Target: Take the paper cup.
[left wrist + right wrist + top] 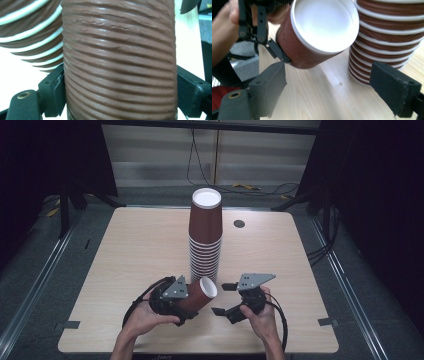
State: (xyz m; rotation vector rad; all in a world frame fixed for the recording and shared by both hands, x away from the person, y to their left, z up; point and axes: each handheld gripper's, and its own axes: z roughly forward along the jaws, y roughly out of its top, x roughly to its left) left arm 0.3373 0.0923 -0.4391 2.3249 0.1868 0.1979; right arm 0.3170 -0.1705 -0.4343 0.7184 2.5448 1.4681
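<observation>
black grippers [172, 301], grey plates, black cables

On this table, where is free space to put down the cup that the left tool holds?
The wooden table lies bare left of the cup stack, up to its left edge. Right of the stack it is also bare, apart from the small dark round fitting. The near middle is crowded: the left tool grips the brown cup there, with the open right tool close beside it.

Cup's [117, 62] rim and base beyond frame
</observation>
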